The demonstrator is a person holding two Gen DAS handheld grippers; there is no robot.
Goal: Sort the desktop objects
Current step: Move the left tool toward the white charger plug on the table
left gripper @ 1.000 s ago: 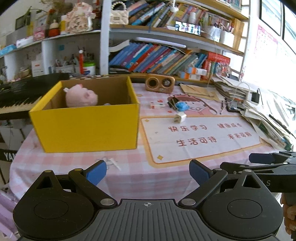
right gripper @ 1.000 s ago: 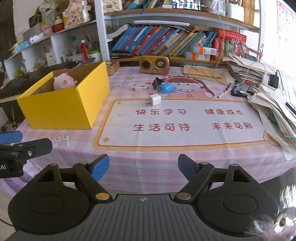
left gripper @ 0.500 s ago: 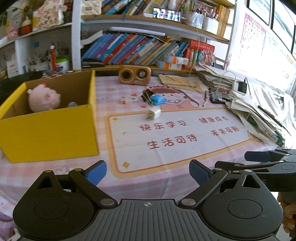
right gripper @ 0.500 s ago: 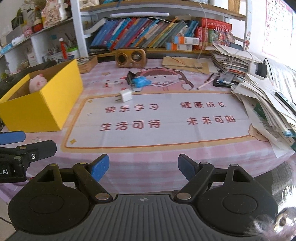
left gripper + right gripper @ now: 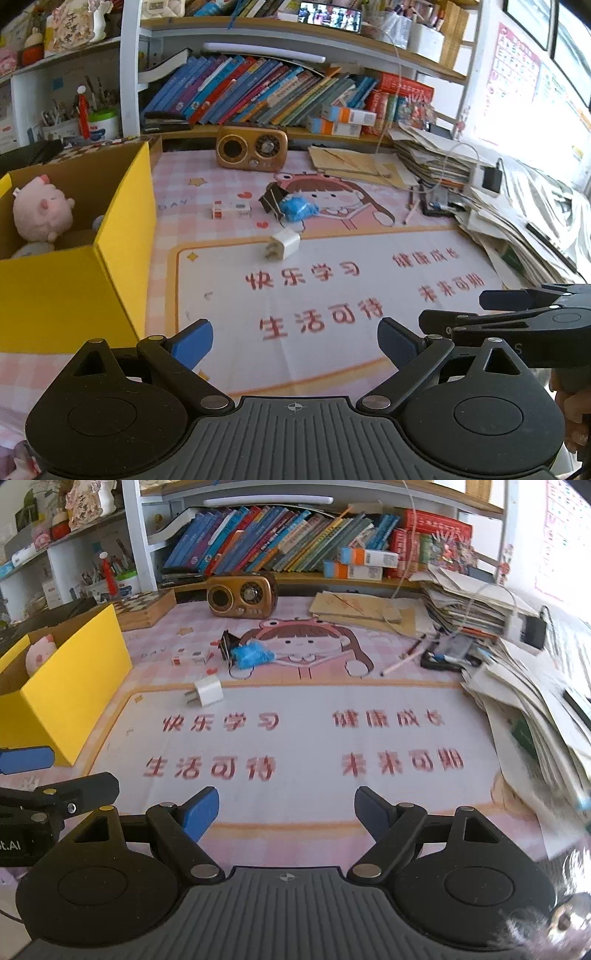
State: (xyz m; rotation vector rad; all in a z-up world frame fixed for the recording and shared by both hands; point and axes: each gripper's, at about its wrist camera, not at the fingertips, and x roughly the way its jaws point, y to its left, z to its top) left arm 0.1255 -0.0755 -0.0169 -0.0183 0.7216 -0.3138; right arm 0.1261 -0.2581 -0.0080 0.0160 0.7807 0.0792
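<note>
Ahead of my left hand-held gripper [image 5: 295,341], gaping wide and holding nothing, a white charger [image 5: 283,244] is lying; the wide-open right hand-held gripper [image 5: 287,808] risks skidding it.

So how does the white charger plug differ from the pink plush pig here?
The white charger plug lies loose on the desk mat; the pink plush pig sits inside the yellow box. The plug is small, hard-edged and boxy; the pig is bigger, rounded and soft-looking. Neither is held.
</note>
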